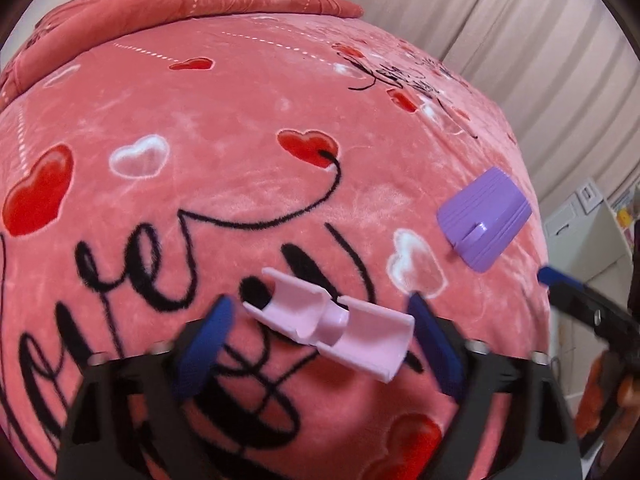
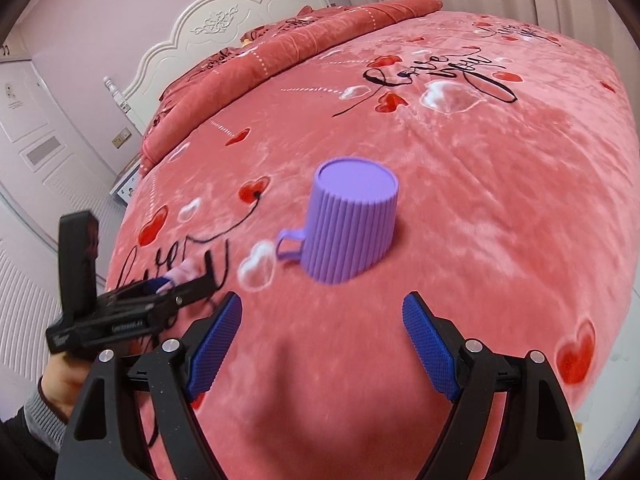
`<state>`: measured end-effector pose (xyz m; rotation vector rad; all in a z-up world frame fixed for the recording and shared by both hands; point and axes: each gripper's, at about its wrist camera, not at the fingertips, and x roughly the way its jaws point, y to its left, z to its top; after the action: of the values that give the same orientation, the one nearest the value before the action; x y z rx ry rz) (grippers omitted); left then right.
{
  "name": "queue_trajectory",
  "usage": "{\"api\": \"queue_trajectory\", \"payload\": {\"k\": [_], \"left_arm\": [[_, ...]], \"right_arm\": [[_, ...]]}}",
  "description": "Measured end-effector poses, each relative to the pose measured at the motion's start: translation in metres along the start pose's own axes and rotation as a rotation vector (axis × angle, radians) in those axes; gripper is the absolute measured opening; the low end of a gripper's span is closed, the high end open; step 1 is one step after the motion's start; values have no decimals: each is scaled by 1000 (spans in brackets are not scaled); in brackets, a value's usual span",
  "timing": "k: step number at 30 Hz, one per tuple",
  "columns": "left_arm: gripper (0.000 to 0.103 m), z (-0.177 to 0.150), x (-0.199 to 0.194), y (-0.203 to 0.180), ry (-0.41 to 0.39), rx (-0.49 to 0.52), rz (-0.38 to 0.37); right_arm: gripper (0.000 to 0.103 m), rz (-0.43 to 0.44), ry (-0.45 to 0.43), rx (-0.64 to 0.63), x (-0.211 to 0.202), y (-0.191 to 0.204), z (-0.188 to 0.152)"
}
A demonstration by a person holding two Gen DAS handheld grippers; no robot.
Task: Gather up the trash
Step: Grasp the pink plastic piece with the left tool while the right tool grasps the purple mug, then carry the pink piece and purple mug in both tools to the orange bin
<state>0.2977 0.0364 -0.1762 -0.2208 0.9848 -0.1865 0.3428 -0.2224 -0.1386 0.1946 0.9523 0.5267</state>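
Two grippers hover over a pink plush blanket [image 1: 248,184] printed with red and white hearts and black script. In the left wrist view, the left gripper [image 1: 320,320] sits at the bottom centre, its blue fingers spread wide on either side of a pale pink plastic piece [image 1: 332,328] lying on the blanket; neither pad clearly touches it. A ribbed purple cup [image 1: 484,224] lies to the upper right of that piece, well apart from it. In the right wrist view, the right gripper [image 2: 322,340] at bottom centre is wide open and holds nothing, with the purple cup [image 2: 348,224] upside down in mid-frame just beyond its fingertips. A white headboard [image 2: 224,28] shows at upper left.
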Motion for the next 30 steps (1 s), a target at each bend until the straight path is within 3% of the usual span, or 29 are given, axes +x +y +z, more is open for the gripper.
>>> {"api": "queue_trajectory", "payload": {"k": [7, 12, 15, 16, 24, 30], "left_arm": [[67, 3, -2, 4, 13, 45, -64], [66, 6, -6, 7, 10, 41, -110], [66, 8, -6, 6, 9, 50, -122], [66, 8, -6, 6, 11, 49, -131], [66, 2, -21, -1, 6, 69, -149], [66, -11, -58, -18, -15, 103, -157]], "right_arm": [[90, -20, -29, 33, 28, -15, 30], [89, -7, -27, 43, 49, -22, 47], [65, 2, -7, -2, 58, -17, 49], [64, 4, -4, -5, 60, -16, 47], [64, 28, -40, 1, 28, -11, 32], [64, 56, -50, -10, -18, 13, 0]]}}
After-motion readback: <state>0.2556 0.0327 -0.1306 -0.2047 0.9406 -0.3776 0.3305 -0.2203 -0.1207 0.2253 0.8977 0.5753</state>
